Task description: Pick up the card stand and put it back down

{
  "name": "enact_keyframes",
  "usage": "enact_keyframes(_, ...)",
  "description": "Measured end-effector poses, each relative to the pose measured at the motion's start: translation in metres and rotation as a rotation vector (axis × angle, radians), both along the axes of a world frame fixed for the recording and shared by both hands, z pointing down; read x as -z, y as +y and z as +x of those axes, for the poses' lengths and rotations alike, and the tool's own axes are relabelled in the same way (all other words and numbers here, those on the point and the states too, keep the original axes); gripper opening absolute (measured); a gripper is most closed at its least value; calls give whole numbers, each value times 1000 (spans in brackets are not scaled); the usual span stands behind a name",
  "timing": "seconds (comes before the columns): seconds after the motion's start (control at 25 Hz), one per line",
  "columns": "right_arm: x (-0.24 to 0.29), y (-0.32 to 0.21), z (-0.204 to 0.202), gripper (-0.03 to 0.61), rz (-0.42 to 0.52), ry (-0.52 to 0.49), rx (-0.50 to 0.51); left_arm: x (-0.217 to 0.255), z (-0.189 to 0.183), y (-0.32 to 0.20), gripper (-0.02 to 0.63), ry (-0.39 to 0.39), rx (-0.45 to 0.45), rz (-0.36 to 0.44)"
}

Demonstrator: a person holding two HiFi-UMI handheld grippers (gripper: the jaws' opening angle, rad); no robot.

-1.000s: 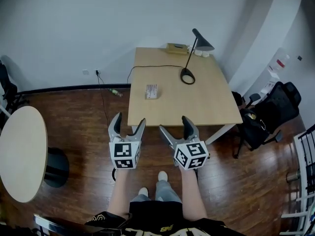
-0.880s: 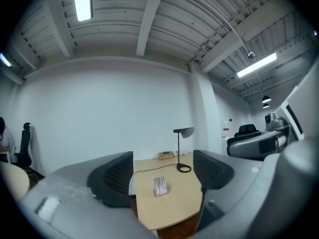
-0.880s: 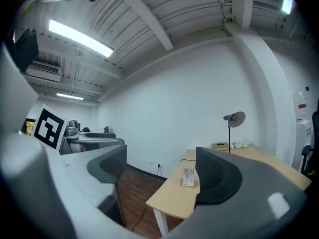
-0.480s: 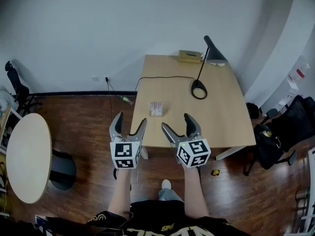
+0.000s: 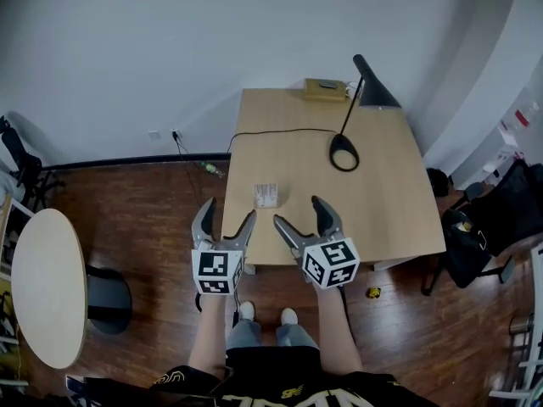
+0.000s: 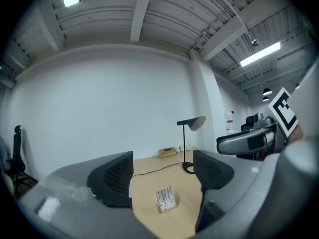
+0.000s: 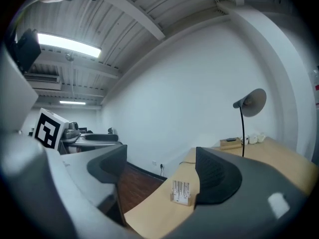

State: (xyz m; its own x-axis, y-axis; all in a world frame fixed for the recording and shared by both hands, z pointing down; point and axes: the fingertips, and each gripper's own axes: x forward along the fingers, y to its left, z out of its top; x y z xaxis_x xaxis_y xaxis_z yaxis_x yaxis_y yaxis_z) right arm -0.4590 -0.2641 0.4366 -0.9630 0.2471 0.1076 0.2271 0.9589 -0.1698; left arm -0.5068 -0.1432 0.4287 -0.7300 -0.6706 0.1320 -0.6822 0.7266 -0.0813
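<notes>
1. The left tool (image 5: 227, 211) and right tool (image 5: 299, 211) have come forward to the near edge of the light wooden rectangular worktop (image 5: 377, 210).
2. The small pale card stand holding printed cards (image 5: 266, 195) stands near that edge, just ahead of both tools and untouched.
3. Both tools are spread and empty. The approach looks nearly done, with the grasp next.

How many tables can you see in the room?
2. A rectangular light wooden table stands in the middle; a round pale table is at the left edge. More may be out of view.
</notes>
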Motion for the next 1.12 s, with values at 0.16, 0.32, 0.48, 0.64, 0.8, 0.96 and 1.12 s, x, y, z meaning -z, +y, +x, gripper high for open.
enact_keyframes(0.16, -45, 5, -8, 436, -19, 77, -11, -49, -11, -3, 393, 84, -58, -25)
enact_keyframes(0.32, -87, 7, -15, 436, -41, 144, -21, -98, -23, 2, 393, 159, -94, -58)
enact_keyframes(0.48, -128, 12, -20, 436, -66, 208, -13, -153, -40, 13, 393, 223, -129, -143)
enact_keyframes(0.64, -169, 10, -22, 436, -89, 264, -9, -204, -58, 31, 394, 263, -184, -223)
enact_keyframes(0.8, -204, 5, -24, 436, -103, 310, -6, -246, -86, 49, 408, 262, -297, -289)
enact_keyframes(0.96, -230, 3, -25, 436, -112, 341, 18, -278, -112, 40, 516, 284, -488, -317)
enact_keyframes(1.12, -255, -6, -32, 436, -124, 373, 38, -301, -133, -6, 563, 319, -632, -308)
